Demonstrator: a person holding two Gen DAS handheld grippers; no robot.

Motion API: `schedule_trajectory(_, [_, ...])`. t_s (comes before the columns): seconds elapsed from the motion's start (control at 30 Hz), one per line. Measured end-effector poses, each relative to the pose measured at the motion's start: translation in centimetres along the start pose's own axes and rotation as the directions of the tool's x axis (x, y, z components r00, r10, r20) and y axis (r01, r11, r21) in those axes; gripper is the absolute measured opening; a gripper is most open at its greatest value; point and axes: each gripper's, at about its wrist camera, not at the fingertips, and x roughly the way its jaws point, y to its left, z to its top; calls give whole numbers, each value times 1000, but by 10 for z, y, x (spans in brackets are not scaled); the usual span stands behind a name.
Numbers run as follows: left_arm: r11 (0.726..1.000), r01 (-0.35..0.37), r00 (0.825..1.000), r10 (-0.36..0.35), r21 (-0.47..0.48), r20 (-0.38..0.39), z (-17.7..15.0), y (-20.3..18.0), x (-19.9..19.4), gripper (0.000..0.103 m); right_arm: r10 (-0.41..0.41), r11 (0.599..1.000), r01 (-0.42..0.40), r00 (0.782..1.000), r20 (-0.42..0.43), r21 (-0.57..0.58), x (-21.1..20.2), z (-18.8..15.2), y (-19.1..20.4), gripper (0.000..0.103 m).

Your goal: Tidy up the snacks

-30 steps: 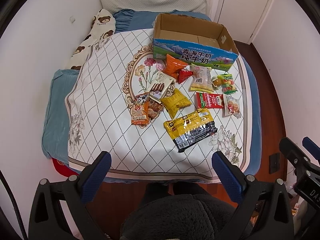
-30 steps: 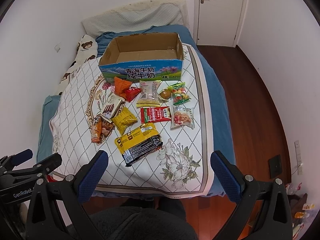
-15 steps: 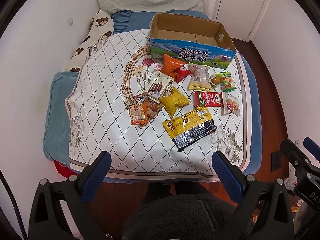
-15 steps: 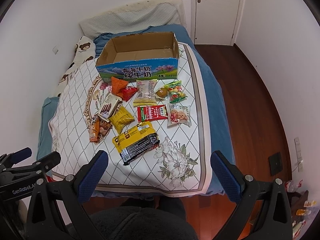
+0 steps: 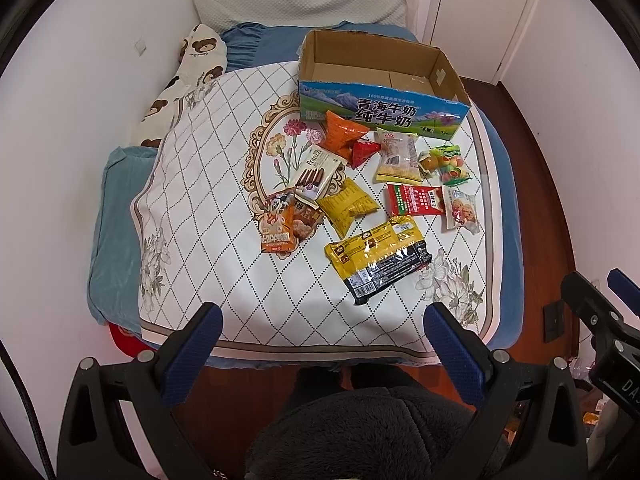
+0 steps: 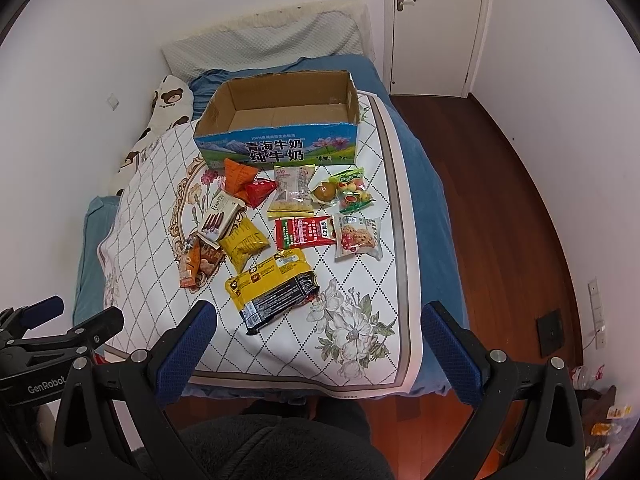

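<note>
Both left tongs (image 5: 320, 336) and right tongs (image 6: 318, 330) hang spread apart and empty above the bed's near edge, since the colourful snack packets (image 5: 378, 258) lie scattered before the empty open cardboard box (image 6: 280, 114), unsorted.

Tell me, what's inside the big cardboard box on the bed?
Nothing yet. The cardboard box shows only its bare brown floor; the strip just behind its front wall is hidden. All the snacks, such as the yellow-and-black pack, lie outside on the quilt.
</note>
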Motion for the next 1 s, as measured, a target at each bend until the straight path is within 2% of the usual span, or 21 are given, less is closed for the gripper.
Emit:
schedule_trajectory(0.67, [1000,2,1000,-2,-2,1,4,0,0,103,3,1000,-3,1000,5,-12,0,8,4,103])
schedule_trajectory(1.0, [1000,0,1000,0,-7,-7,10,12,4,103,5,1000,-5,1000,3,-12,2,10,8,103])
